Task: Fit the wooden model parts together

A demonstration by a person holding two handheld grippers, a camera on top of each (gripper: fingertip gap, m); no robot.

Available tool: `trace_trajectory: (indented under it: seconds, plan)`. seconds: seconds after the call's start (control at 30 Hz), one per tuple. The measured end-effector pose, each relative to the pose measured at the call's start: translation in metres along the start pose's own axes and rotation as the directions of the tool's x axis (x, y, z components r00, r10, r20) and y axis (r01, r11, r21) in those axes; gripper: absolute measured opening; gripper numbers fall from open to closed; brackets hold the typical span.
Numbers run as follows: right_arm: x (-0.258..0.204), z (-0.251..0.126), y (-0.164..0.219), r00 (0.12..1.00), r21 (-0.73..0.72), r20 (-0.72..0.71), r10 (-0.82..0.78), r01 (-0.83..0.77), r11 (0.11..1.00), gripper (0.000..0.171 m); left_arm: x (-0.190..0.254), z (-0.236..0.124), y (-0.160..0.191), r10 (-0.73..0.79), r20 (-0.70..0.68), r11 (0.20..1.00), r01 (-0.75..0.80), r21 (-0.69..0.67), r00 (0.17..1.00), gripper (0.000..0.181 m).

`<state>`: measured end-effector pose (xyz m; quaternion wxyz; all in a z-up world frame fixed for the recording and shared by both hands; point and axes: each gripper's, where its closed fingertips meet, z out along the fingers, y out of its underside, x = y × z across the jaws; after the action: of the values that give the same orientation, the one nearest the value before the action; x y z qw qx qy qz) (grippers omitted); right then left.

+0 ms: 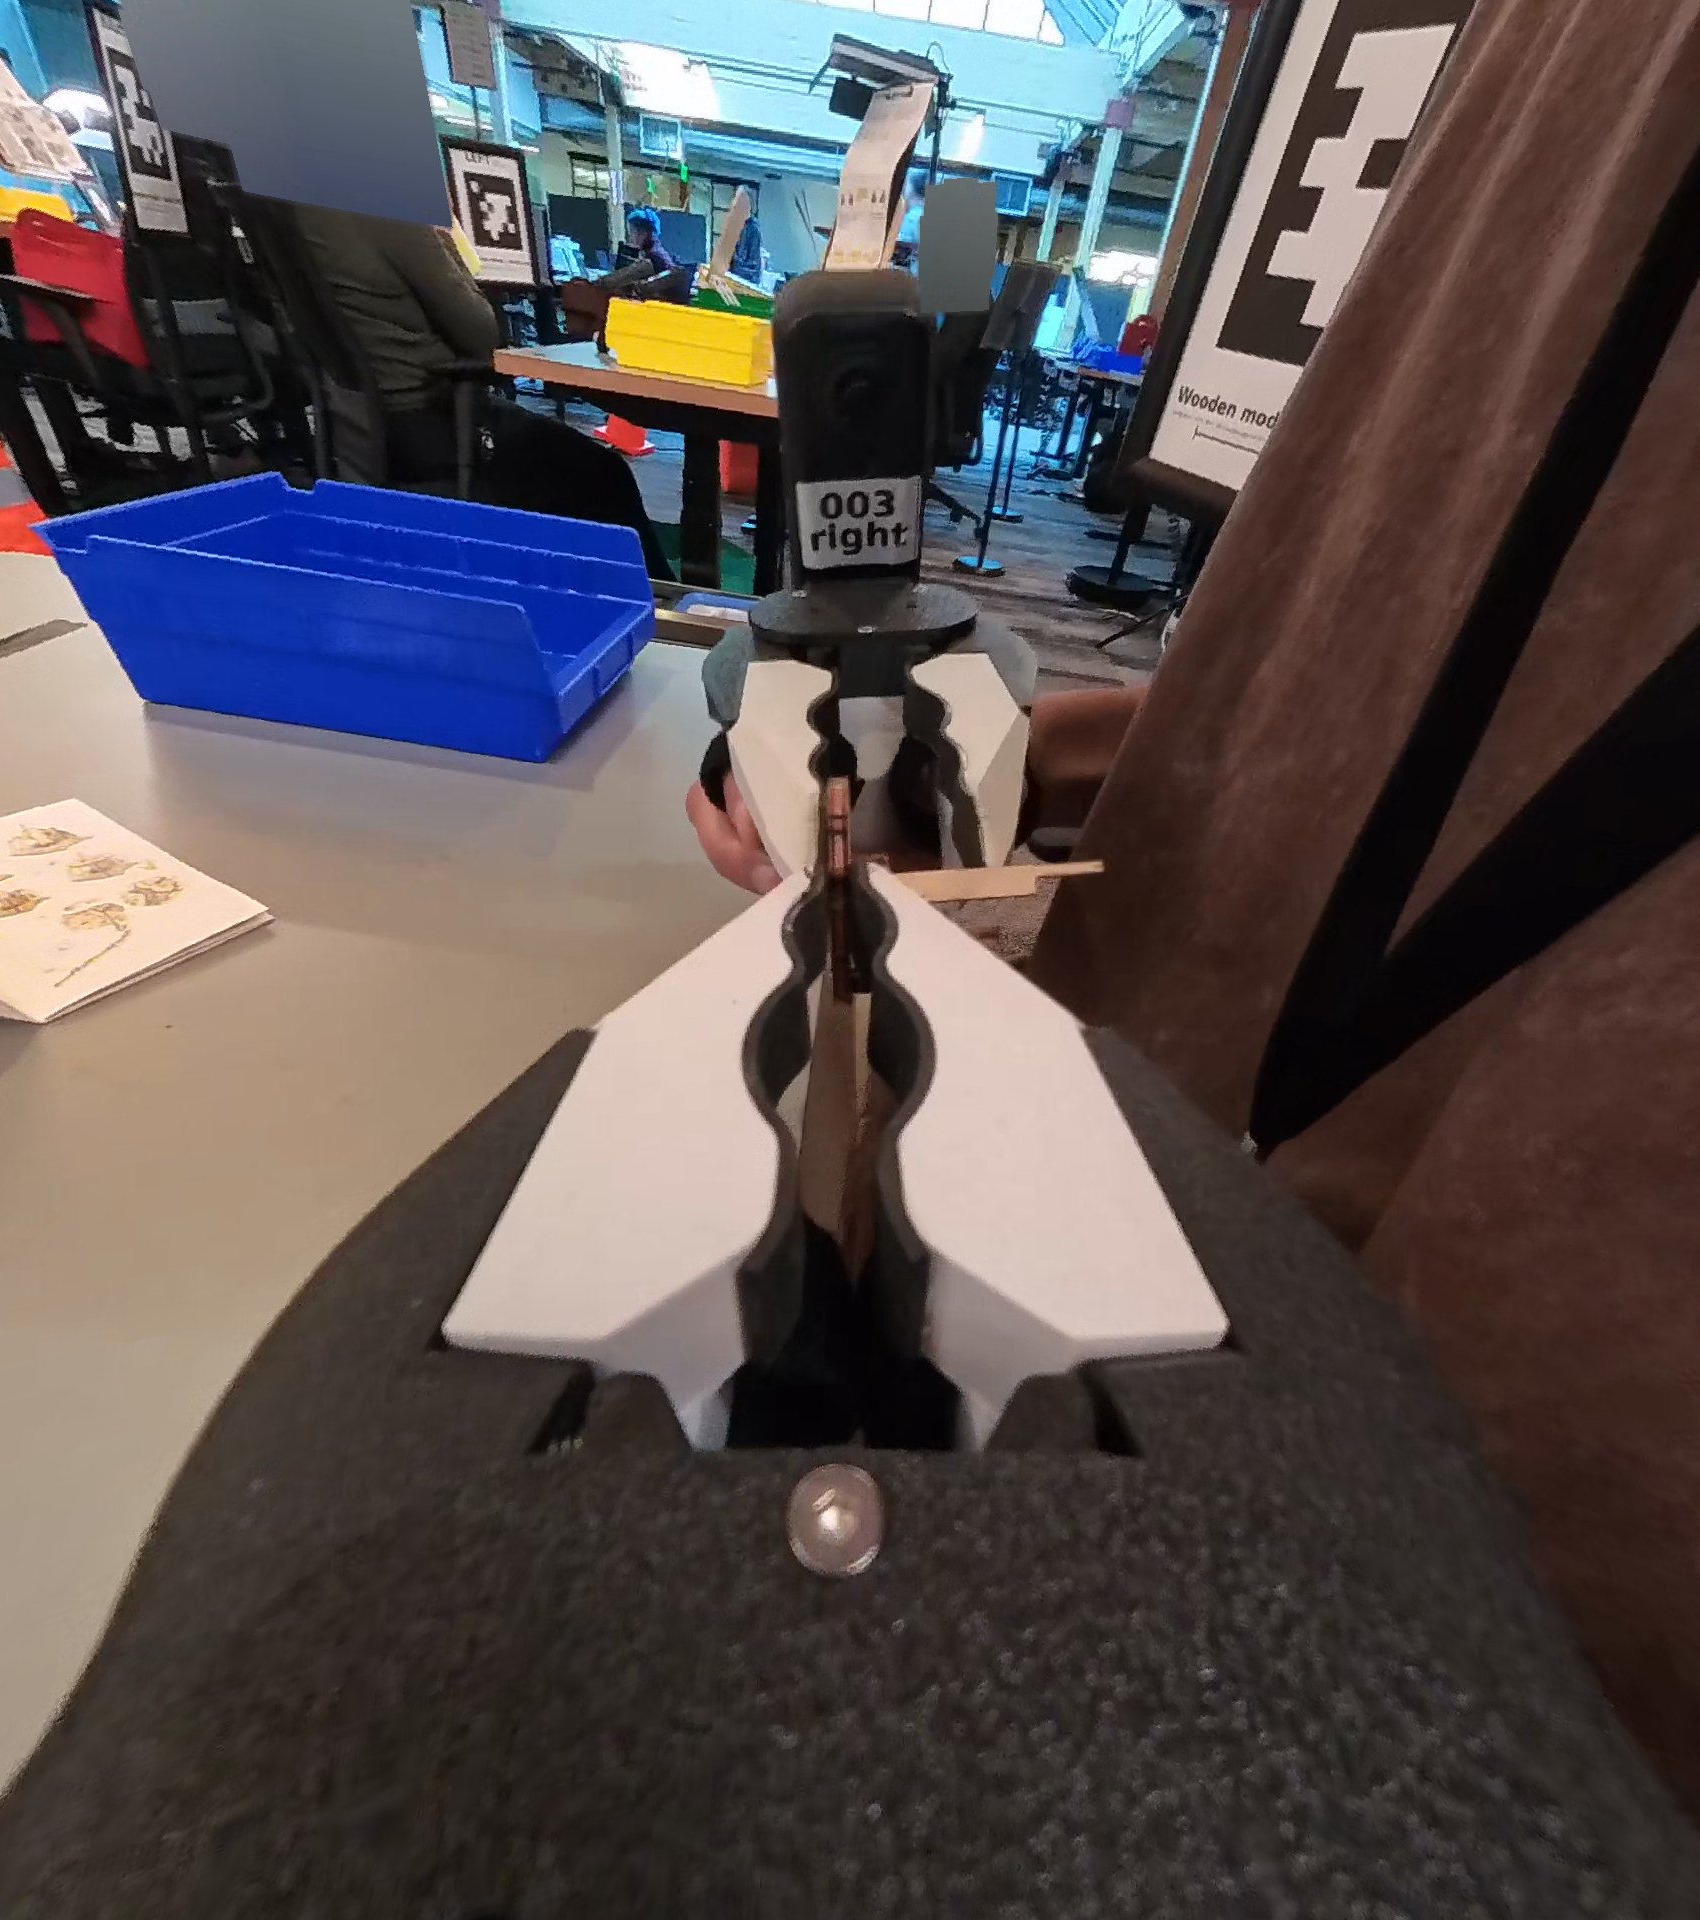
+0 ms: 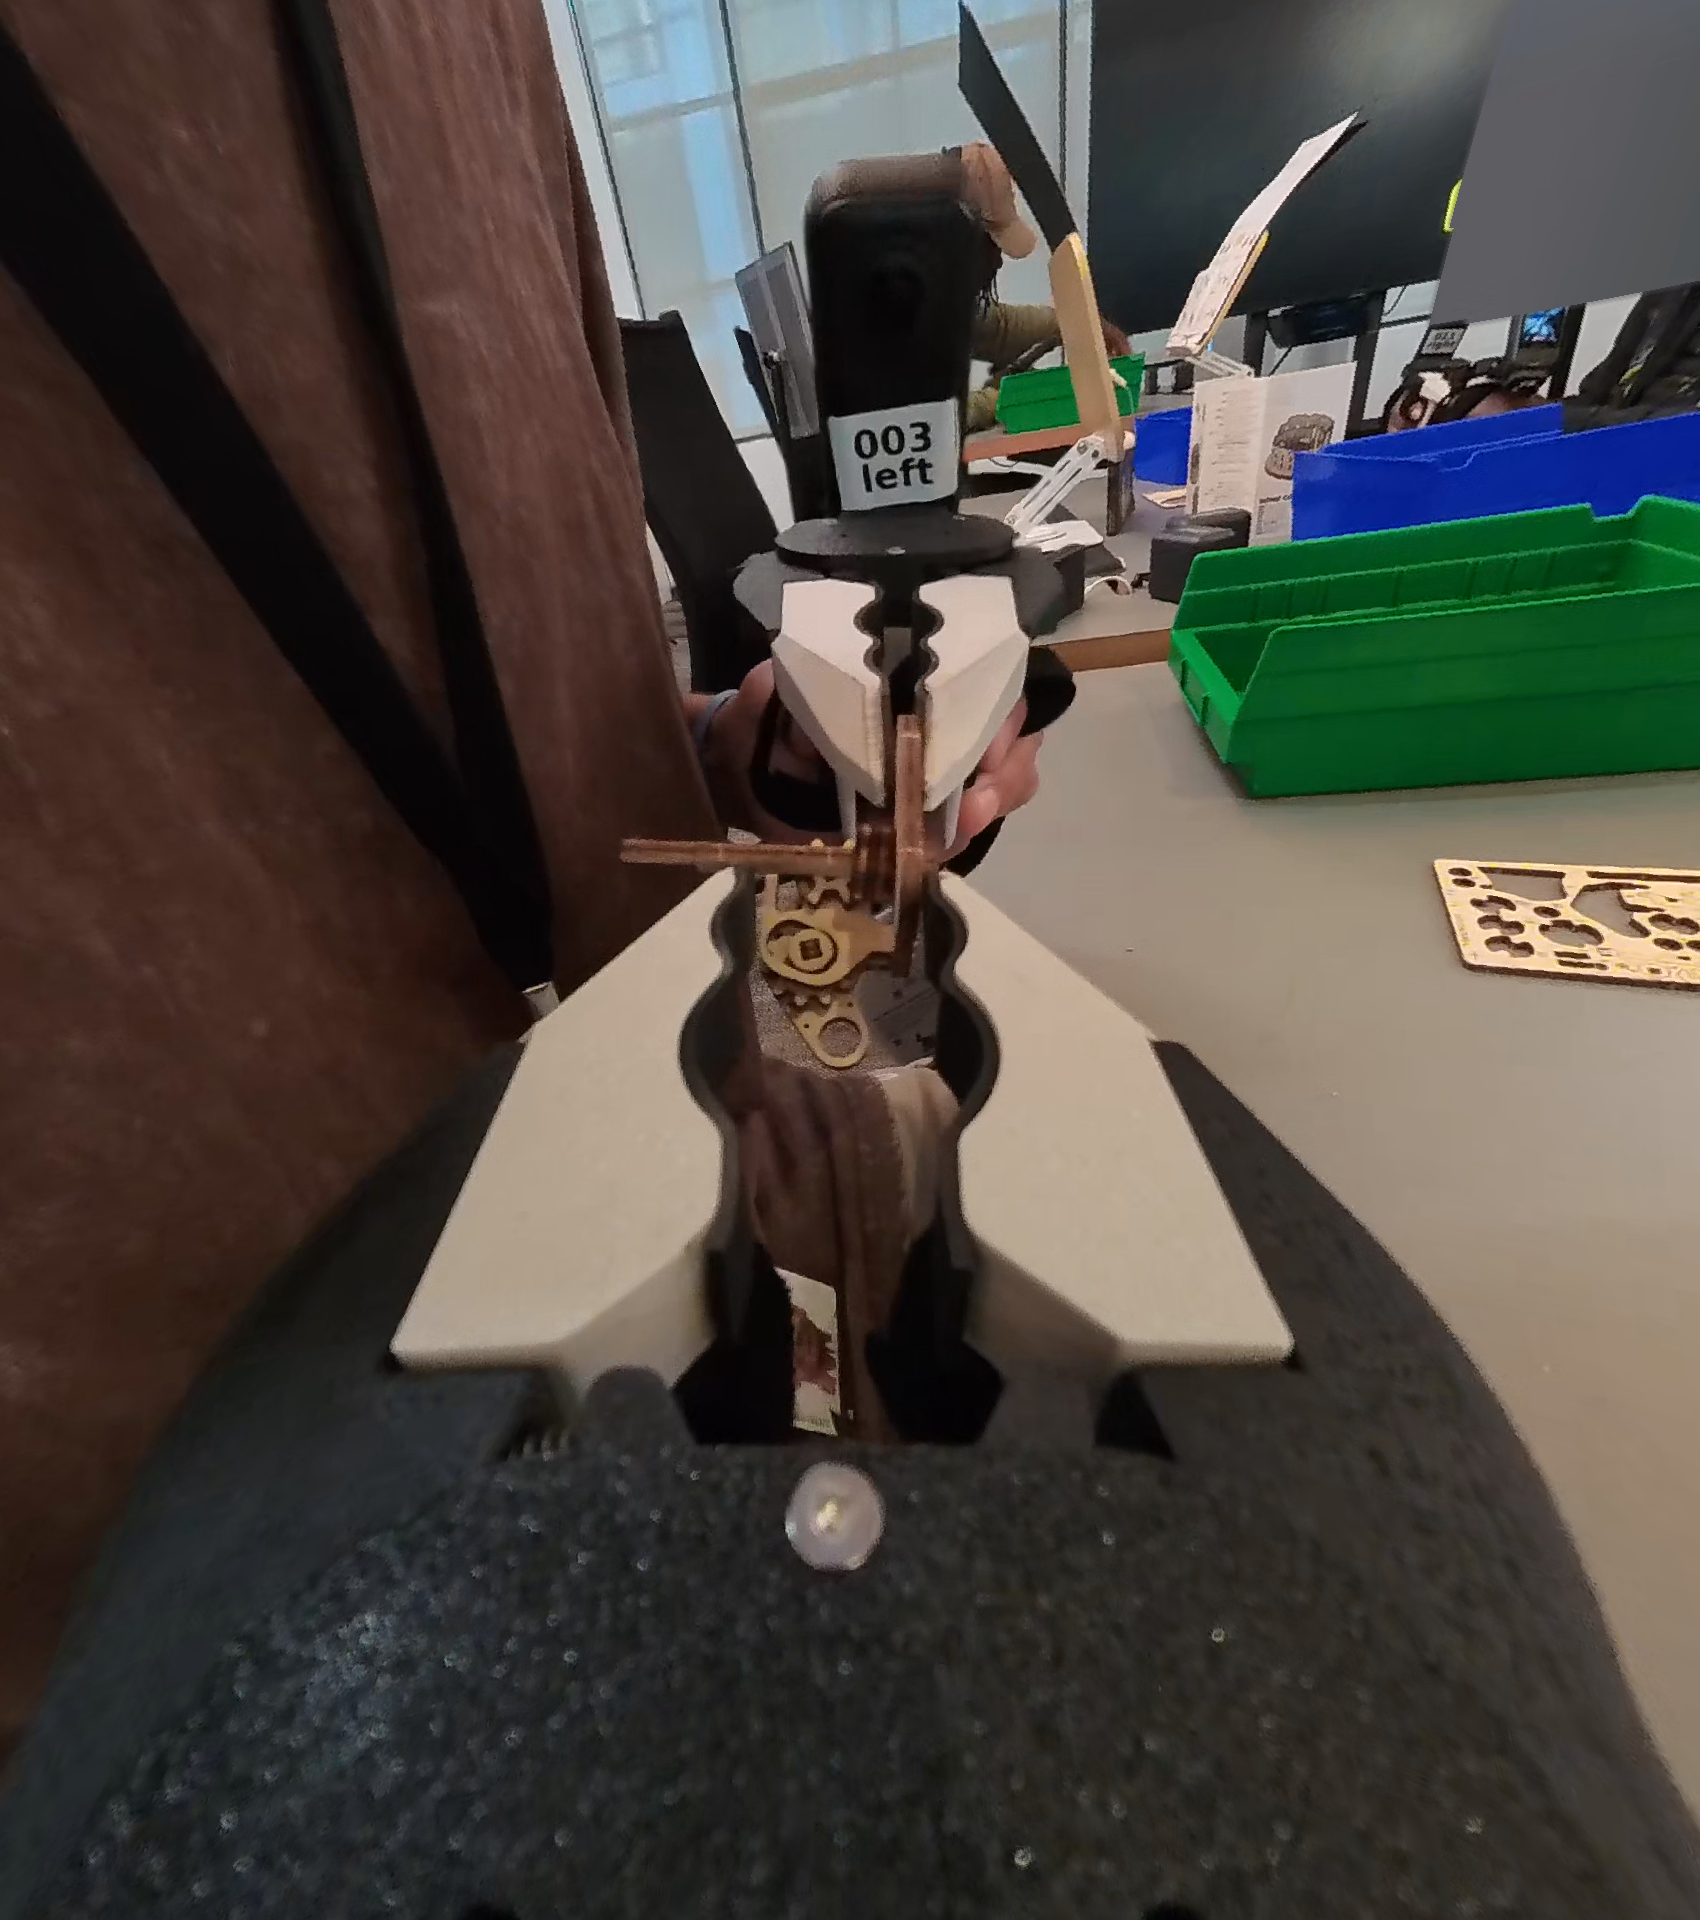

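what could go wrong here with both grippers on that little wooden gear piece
1. The wooden gear assembly is held in the air between the left gripper and right gripper; misaligned pushing may snap its thin parts.
2. Its thin axle stick juts sideways toward the brown garment and might snag.

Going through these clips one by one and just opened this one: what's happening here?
A person holds a tool in each hand, tip to tip above a grey table. The left tool is shut on a thin wooden plate. The right tool meets a wooden axle with small gears, though its grip is unclear. A blue bin, booklet, green bin and punched-out parts sheet lie around.
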<state>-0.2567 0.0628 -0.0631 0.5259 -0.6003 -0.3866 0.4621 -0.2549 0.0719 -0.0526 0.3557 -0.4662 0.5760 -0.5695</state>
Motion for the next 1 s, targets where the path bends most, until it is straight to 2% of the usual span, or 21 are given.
trace_trajectory:
  seconds: [0.3, 0.43, 0.7, 1.0]
  plan:
    - [0.003, 0.002, 0.003, 1.0, -0.019, -0.02, 0.006, -0.006, 1.0, 0.037, -0.005, 0.0, 0.002, 0.043, 0.058, 0.999, -0.042, -0.023, 0.997, 0.001]
    - [0.003, 0.006, 0.006, 1.0, -0.026, -0.03, 0.01, -0.011, 1.0, 0.046, -0.008, 0.0, -0.001, 0.028, 0.078, 1.0, -0.028, 0.001, 0.997, 0.001]
    - [0.006, 0.003, -0.022, 0.994, 0.22, -0.075, 0.083, -0.064, 0.973, 0.046, -0.011, -0.002, -0.018, -0.05, 0.095, 0.99, 0.036, 0.136, 0.994, 0.001]
    - [0.006, 0.004, -0.031, 0.986, 0.345, -0.068, 0.152, -0.12, 0.931, 0.046, -0.011, -0.003, -0.023, -0.043, 0.111, 0.987, 0.025, 0.16, 0.993, 0.001]
